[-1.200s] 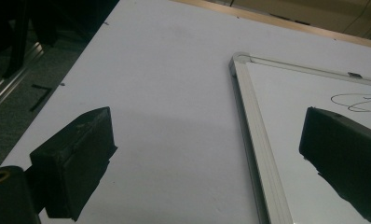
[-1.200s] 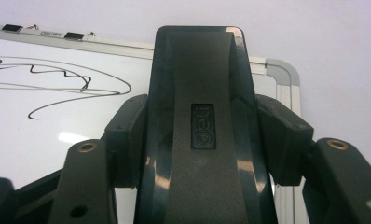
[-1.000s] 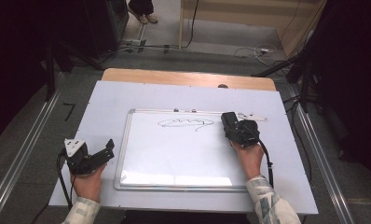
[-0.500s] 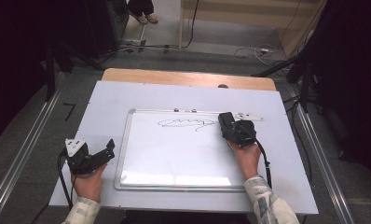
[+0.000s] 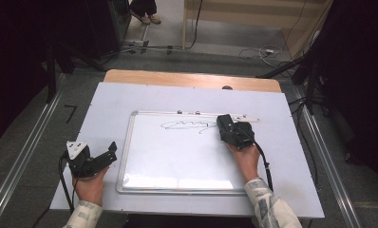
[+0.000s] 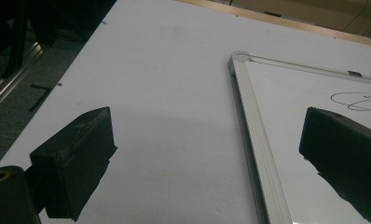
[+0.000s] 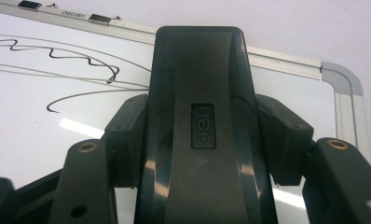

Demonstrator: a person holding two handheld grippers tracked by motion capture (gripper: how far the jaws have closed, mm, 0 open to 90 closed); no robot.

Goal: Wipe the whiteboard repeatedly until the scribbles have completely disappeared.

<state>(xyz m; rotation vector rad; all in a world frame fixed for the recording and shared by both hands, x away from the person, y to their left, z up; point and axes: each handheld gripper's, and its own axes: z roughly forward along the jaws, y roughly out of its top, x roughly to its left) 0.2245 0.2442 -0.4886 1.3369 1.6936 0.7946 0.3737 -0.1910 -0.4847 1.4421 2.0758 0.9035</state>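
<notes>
High view: a whiteboard [image 5: 187, 152] lies flat on the white surface [image 5: 106, 102], its long sides running left to right. A black scribble [image 5: 189, 125] sits near the board's far edge, right of centre. The right tool [image 5: 225, 124] rests on the board just beside the right end of that scribble, with a dark eraser [image 5: 231, 129] clamped between its jaws. The scribble therefore lies to the left of the eraser, and its long axis runs left to right, along the top rail. The left tool [image 5: 112, 151] sits off the board, near its left frame and toward the near corner, well apart from the scribble; the right hand is plainly the nearer one.

Left gripper view: the left tool [image 6: 207, 154] stands wide and holds nothing, with bare surface and the board's corner frame [image 6: 242, 63] between its jaws. A bit of the scribble shows far off at the right edge.

Right gripper view: the right tool's jaws grip the eraser [image 7: 200, 116] from both sides, its long body pointing toward the top rail [image 7: 277, 63]. The scribble [image 7: 81, 63] spreads out to the left of the eraser's front end. Judging from this, a wipe calls for a sweep leftward along the line's length.
</notes>
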